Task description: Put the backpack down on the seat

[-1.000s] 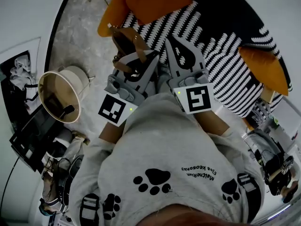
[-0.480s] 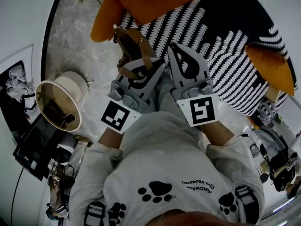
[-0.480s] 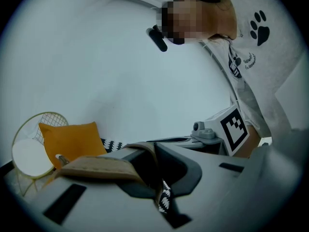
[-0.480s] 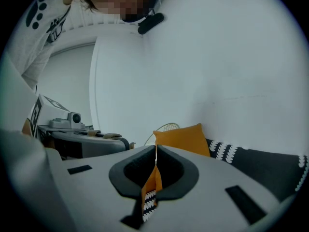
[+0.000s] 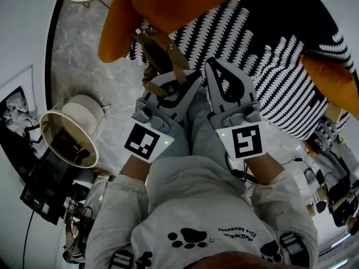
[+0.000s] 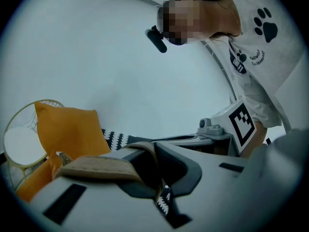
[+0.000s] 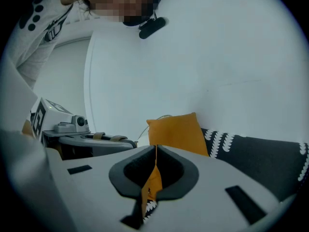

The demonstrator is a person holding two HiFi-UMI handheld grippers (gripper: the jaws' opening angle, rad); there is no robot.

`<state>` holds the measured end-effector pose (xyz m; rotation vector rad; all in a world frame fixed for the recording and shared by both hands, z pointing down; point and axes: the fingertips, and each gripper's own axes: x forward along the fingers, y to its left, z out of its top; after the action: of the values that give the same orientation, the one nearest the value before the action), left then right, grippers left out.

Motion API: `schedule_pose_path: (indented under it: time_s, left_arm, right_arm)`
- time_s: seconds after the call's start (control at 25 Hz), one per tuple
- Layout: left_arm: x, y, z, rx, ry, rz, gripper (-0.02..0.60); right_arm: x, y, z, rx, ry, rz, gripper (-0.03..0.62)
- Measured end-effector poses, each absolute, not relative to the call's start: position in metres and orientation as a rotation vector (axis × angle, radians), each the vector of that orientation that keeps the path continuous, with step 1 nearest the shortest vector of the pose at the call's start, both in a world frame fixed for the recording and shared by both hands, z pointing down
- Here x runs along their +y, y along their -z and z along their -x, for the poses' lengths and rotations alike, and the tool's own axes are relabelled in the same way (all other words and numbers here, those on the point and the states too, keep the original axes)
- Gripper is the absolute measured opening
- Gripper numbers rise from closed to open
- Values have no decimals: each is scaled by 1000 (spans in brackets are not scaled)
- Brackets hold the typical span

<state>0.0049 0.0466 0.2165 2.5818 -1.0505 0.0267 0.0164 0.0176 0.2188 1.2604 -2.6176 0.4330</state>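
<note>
At the far left a round white tub [image 5: 70, 130] stands on the grey floor [image 5: 84, 60], well apart from the work. Next comes an orange cushion [image 5: 115, 29] at the left edge of the striped seat [image 5: 280, 77]. Just right of that cushion is the backpack's tan strap [image 5: 168, 46], which makes a loop on the far side of the gripper tips, near the seat's left edge. That strap is all I can pick out of the backpack; its body is hidden or too dark to tell. The left gripper [image 5: 182, 82] has its 2 jaws pressed together on the strap, and its own view shows the strap lying flat between them. Just beside it, on the right, the right gripper [image 5: 219, 69] also has its 2 jaws squeezed together, with only a thin slit left. I cannot tell if it pinches anything. Since 1 second ago both grippers have come lower and the strap came down with them, so the seat now looks bigger and closer. I think the backpack is on its way down but is not yet resting there or let go. At the far right a 2nd orange cushion [image 5: 331, 77] lies on the seat.
</note>
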Motion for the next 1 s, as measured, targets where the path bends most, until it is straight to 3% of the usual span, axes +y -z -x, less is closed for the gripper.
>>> schedule_pose_path:
  time_s: [1.0]
  left_arm:
    - [10,-348,-11,-1065,-59,-2509,19]
  right_arm:
    - [-3,-327,-40,-2450,-444,-1358,34]
